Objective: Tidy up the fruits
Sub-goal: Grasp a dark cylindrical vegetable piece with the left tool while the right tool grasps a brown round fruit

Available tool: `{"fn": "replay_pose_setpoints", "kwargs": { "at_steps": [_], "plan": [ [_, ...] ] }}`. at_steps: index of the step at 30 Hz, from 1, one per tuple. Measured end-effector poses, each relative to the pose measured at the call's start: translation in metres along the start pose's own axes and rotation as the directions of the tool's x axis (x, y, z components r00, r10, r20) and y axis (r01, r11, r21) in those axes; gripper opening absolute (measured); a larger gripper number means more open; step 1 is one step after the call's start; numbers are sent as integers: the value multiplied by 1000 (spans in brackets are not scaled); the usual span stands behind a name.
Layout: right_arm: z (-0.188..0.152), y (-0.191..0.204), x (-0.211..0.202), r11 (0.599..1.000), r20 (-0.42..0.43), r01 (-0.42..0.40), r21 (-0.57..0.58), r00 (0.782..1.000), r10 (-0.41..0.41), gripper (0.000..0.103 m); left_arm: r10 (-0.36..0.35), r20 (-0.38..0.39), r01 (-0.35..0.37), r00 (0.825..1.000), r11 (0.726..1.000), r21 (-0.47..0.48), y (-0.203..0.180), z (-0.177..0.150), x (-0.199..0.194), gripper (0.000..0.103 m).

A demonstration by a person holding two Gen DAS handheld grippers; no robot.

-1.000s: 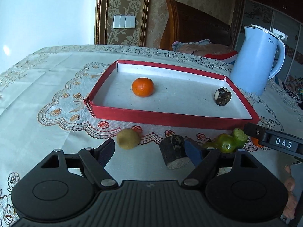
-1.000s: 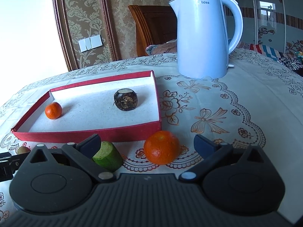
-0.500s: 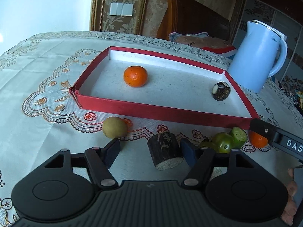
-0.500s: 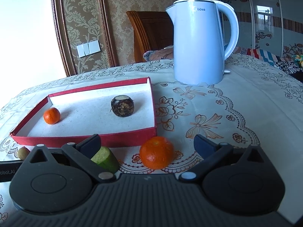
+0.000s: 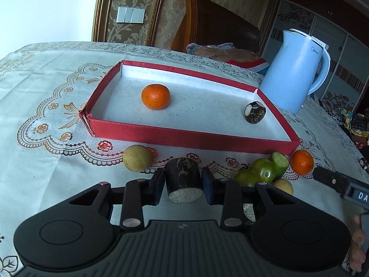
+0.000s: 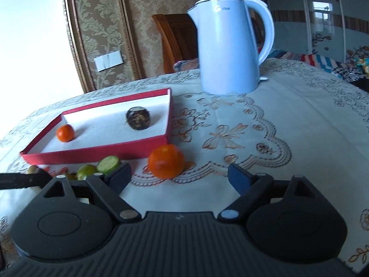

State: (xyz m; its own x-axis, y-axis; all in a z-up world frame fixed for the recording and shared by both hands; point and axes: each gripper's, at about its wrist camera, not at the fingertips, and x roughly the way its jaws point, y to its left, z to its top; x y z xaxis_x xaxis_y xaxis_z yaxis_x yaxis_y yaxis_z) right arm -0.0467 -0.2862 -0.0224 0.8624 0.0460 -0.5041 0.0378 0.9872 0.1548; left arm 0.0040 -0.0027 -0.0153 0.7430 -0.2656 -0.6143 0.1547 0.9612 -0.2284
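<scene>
The red-walled tray (image 5: pixel 184 138) holds an orange (image 5: pixel 155 96) and a dark cut piece (image 5: pixel 254 112). In front of it, on the tablecloth, my left gripper (image 5: pixel 183 182) is closing on a second dark cut piece (image 5: pixel 182 173), with both pads against its sides. A yellowish round fruit (image 5: pixel 137 164) lies to its left. To its right lie green fruits (image 5: pixel 263 173) and a cucumber stub (image 5: pixel 280 165). My right gripper (image 6: pixel 180 176) is closing slightly; a loose orange (image 6: pixel 166 161) sits just ahead between its fingers, untouched.
A pale blue kettle (image 6: pixel 228 46) stands behind the tray's right corner. A wooden chair (image 5: pixel 214 27) is at the table's far side. The lace-patterned tablecloth (image 6: pixel 288 138) stretches to the right of the loose orange. A hand (image 5: pixel 357 242) shows at the right edge.
The left jaws have drawn in from wide apart until they press the dark cut piece. The right gripper has shifted sideways, so the loose orange now sits nearer its left finger.
</scene>
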Motion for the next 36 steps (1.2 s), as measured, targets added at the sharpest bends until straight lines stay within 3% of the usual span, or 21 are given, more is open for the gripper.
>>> {"fn": "replay_pose_setpoints", "kwargs": {
  "at_steps": [7,10,20,22,36],
  "plan": [
    [-9,35,-7,984,-47,-95,-149,995,88,76,47,1,-47,999,992,116,-18,-5,4,35],
    [-9,52,0,973,-83,-115,-202,991,100,61,43,-1,-43,999,993,112,-17,-5,4,35],
    [-8,78,20,956,-134,-147,-254,984,115,44,37,0,-37,999,994,104,-16,-5,4,34],
    [-9,79,24,954,-152,-158,-254,981,122,30,37,-1,-37,999,994,103,-16,-5,4,34],
    [-8,69,13,970,-71,-127,-210,991,114,27,34,53,-41,998,988,149,-25,-9,-4,33]
  ]
}}
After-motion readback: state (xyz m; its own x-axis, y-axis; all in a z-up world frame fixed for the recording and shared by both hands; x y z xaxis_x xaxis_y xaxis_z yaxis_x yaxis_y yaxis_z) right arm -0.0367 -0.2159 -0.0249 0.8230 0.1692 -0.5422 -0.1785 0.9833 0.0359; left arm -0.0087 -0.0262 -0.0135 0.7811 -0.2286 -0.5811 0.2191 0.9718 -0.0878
